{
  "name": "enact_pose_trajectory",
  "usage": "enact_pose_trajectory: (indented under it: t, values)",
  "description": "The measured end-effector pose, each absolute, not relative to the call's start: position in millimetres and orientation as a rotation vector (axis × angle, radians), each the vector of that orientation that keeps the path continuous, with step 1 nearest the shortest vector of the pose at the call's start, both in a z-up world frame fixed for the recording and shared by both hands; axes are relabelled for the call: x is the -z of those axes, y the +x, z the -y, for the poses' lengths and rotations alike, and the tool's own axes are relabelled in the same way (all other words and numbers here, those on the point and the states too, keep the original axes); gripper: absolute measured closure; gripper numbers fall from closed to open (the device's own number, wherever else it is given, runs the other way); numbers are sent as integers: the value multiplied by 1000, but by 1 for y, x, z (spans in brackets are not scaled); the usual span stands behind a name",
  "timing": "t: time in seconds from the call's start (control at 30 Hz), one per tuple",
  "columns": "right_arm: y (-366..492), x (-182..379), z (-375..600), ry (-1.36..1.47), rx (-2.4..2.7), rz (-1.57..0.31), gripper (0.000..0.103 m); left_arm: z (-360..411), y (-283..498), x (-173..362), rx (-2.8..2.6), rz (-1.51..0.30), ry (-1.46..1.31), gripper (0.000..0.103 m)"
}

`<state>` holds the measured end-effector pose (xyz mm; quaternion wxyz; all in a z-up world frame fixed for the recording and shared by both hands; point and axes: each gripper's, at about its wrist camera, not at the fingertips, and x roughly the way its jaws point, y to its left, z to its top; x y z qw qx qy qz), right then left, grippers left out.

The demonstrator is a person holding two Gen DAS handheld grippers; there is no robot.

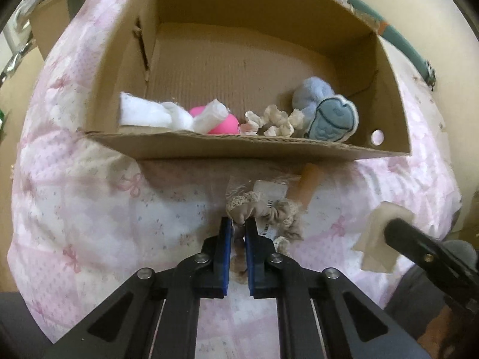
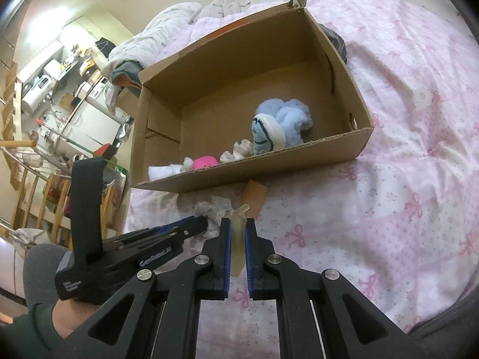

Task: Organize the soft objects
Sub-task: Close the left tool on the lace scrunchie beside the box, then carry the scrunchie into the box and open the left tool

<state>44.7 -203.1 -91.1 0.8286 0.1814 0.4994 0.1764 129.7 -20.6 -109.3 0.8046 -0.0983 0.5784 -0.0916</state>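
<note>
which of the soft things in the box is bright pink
The round pink squishy ball inside the cardboard box; its neighbours are white, cream or pale blue.

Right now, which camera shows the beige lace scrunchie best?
Left wrist view: the beige lace scrunchie sits centered, pinched by the left tongs. Right wrist view shows only lace peeking past those tongs.

Cardboard box (image 1: 227, 146): matt brown corrugated board, raw torn edges. Bedspread (image 1: 89, 203): soft quilted cotton, matt, pink bow print. Scrunchie (image 1: 269, 212): beige cloth, lace trim, paper tag. Blue plush toy (image 1: 324, 110): fuzzy pile, stitched felt face. Pink ball (image 1: 224, 124): smooth, slight sheen. White cloth (image 1: 149, 113): fleecy. Left gripper (image 1: 238, 227): matt black plastic, blue rubbery pads, bright metal pins. Right gripper (image 2: 238, 227): same finish; pale translucent rubbery piece (image 2: 238, 239) between fingers.
</note>
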Motion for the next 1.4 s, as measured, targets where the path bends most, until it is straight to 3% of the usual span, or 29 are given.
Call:
enact_pose_trajectory:
  t: [0.27, 0.97, 1.2, 1.4]
  values:
    - [43, 90, 207, 395, -372, -1050, 93, 5, 99, 60, 211, -1144, -250, 95]
    - [34, 71, 205, 383, -426, -979, 93, -20, 76, 19, 60, -1016, -179, 95]
    - [54, 40, 208, 370, -483, -903, 93, -16, 102, -26, 73, -894, -117, 95]
    - [82, 25, 213, 330, -495, -825, 93, -14, 144, -32, 69, -864, -79, 95]
